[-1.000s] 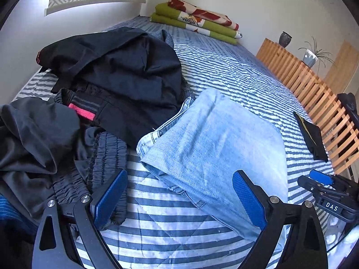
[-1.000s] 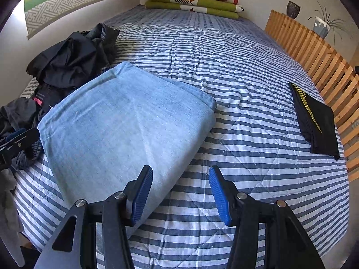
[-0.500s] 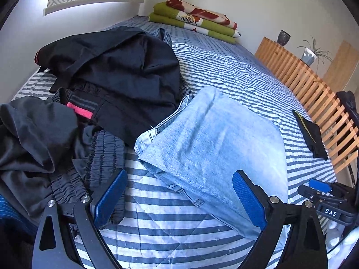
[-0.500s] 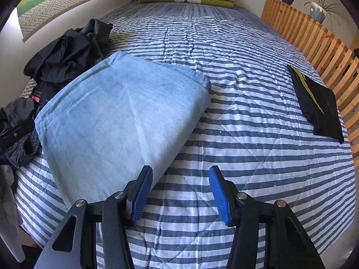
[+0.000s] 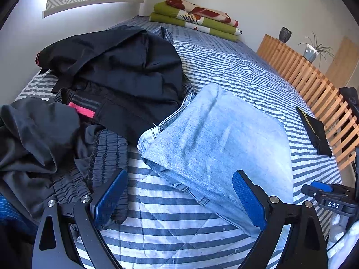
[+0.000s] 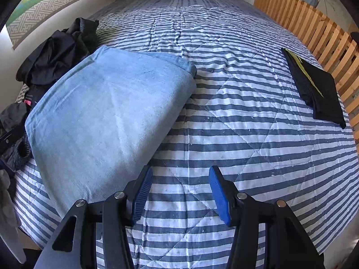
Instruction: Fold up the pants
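The work surface is a bed covered by a quilted blue-and-white striped bedspread [image 6: 246, 116]. A loose pile of dark, unfolded garments [image 5: 116, 71] occupies the side nearest the white wall; within it lie a black piece with a pink label and a grey piece with a gathered elastic waistband [image 5: 105, 152]. The pile touches the waistband end of the folded light-blue denim jeans [image 5: 213, 148], which lie flat on the bedspread between the pile and the open striped area. A folded black garment with thin yellow stripes [image 6: 314, 89] rests well apart from the jeans, just beside the slatted wooden bed rail [image 6: 314, 22]. Folded green and red-patterned blankets [image 5: 197, 18] are stacked at the far end of the bed. A dark vase [image 5: 285, 33] and a potted plant [image 5: 313, 50] stand beyond the rail.

The left gripper [image 5: 179, 199] points steeply down over the near edge of the jeans. Its blue-padded jaws stand wide apart and hold nothing; one pad overlaps the elastic waistband, the other overlaps the denim edge.

The right gripper [image 6: 179, 192] points steeply down at bare bedspread just beside the long folded edge of the jeans. Its jaws are about half open and empty; the pad nearer the jeans sits at the fabric edge.
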Available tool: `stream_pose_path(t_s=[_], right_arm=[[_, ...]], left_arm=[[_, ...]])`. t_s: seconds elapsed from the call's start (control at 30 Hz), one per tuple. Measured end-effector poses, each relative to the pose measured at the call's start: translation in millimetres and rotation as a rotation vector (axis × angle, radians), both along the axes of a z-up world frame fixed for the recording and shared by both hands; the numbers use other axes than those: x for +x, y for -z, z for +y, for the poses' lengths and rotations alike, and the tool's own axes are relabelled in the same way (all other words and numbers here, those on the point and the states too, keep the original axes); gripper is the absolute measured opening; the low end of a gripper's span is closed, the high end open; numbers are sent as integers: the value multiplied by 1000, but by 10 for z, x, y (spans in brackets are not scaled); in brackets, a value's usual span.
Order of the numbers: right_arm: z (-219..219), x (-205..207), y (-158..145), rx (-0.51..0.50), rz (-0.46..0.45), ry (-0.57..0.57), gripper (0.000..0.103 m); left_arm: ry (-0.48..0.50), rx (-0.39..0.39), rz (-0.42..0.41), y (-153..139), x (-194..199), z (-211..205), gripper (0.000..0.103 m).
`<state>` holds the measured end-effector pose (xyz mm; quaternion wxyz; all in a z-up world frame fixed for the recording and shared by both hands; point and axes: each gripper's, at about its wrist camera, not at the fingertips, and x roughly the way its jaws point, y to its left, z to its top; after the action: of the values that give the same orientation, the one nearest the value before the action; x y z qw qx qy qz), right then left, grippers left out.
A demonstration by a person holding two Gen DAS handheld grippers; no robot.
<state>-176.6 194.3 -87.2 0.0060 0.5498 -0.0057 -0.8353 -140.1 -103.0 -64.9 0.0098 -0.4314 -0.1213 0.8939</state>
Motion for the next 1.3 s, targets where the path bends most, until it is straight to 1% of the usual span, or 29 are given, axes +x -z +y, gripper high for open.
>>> stream_pose_path(t_s=[0.27,0.4,0.5,0.6,0.7,0.8,0.87,0.9,0.93,1.03,1.1,1.17,1.3], right_arm=[[242,-44,116,-88,-56,76,48],[314,-36,182,-145,-71,86,48],[317,-12,180,-171,-55,62,48],[319,27,136,-158,-4,45,48],[373,32,81,-151,36,52,48],[410,-1,37,-177,23,33,49],[389,-2,43,-188,4,0,52],[377,3,60,-200,-7,-14,58],[369,8,83,-218,-20,-25,62],[332,23,167,-314,-49,-37,62],[275,32,224,-397,-66,-47,63],[195,43,269,-456,-87,-67,64],[-3,61,351,-524,-126,-96,65]], left_arm=[[-4,-3,-32,80,-101,30,97],[20,-18,-31,96,-113,84,97],[31,-37,-23,82,-96,101,97],[22,-37,-13,42,-66,31,97],[-21,-4,10,-32,-18,-175,96],[-69,65,16,-53,27,-429,96],[-99,100,10,-27,53,-571,96],[-113,111,5,-6,67,-626,97],[-122,118,0,12,69,-666,96],[-139,124,-17,79,78,-732,96],[-144,119,-25,106,88,-725,96],[-143,115,-24,104,104,-708,96],[-138,108,-13,68,139,-671,96]])
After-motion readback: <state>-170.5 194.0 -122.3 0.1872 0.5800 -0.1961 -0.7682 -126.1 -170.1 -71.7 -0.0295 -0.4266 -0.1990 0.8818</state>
